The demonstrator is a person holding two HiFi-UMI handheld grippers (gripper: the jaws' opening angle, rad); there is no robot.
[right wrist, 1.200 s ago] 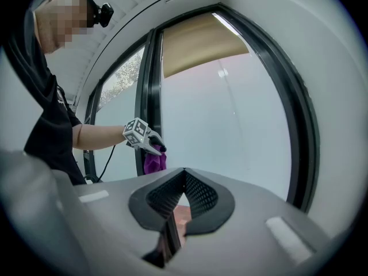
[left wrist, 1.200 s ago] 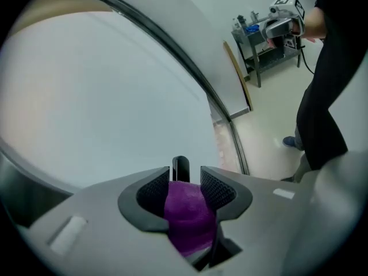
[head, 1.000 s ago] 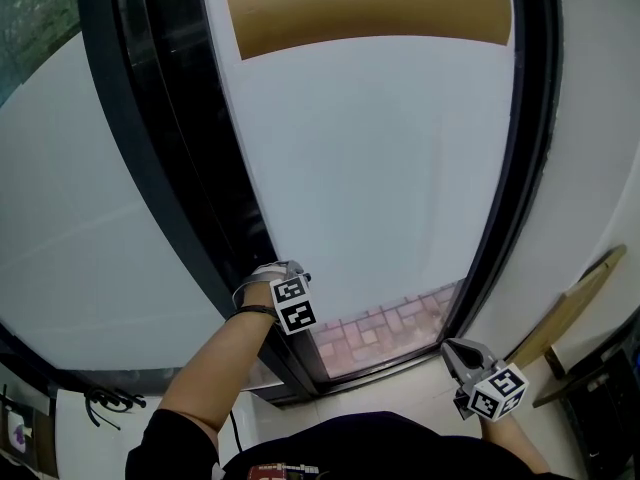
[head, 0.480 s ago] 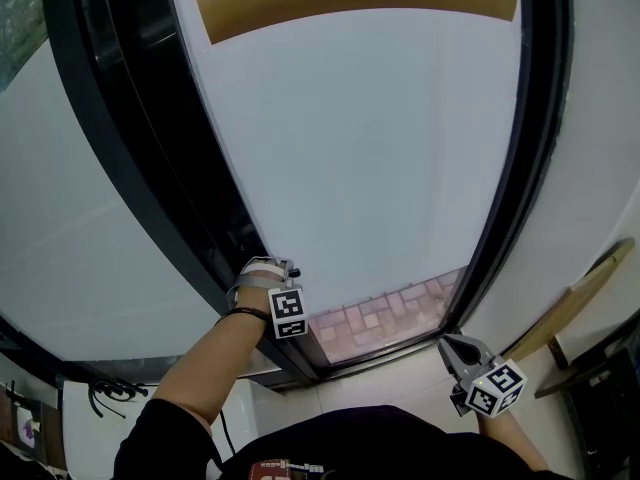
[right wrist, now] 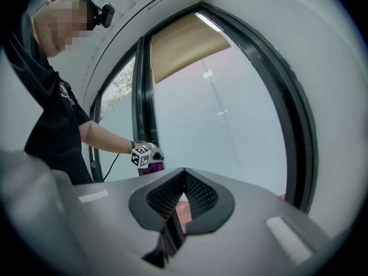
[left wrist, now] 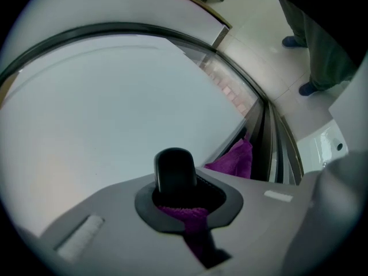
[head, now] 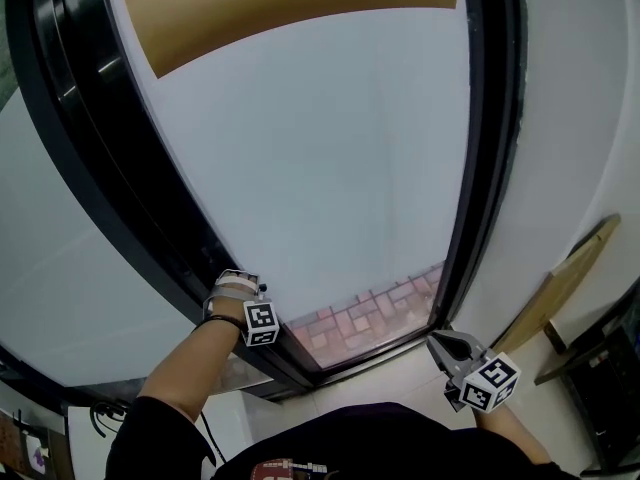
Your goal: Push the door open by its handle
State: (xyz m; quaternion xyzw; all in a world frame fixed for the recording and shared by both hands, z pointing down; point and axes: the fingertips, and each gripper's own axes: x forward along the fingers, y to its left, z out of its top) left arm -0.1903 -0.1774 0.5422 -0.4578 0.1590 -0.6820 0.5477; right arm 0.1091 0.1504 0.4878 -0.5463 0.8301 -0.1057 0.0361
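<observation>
1. Two grippers in hand, one door ahead; the door (head: 330, 168) was a frosted pane in a black frame (head: 480, 168); a tan panel (head: 300, 8) crossed its top; a clear strip at its foot showed brick paving (head: 375, 313).
2. My left gripper (head: 235, 284) sat at the door's left side in the head view, up against the black frame; its jaws were pressed together on the handle (left wrist: 174, 171), a black rounded stub standing in the hollow between them; purple cloth (left wrist: 237, 158) was caught in the slit below the stub and bunched just beyond the jaws.
3. My right gripper (head: 445, 344) hung low near the door's right side, apart from the frame; its jaws were together with nothing between them.
4. A wooden board (head: 570, 278) leaned against the wall right of the door.
</observation>
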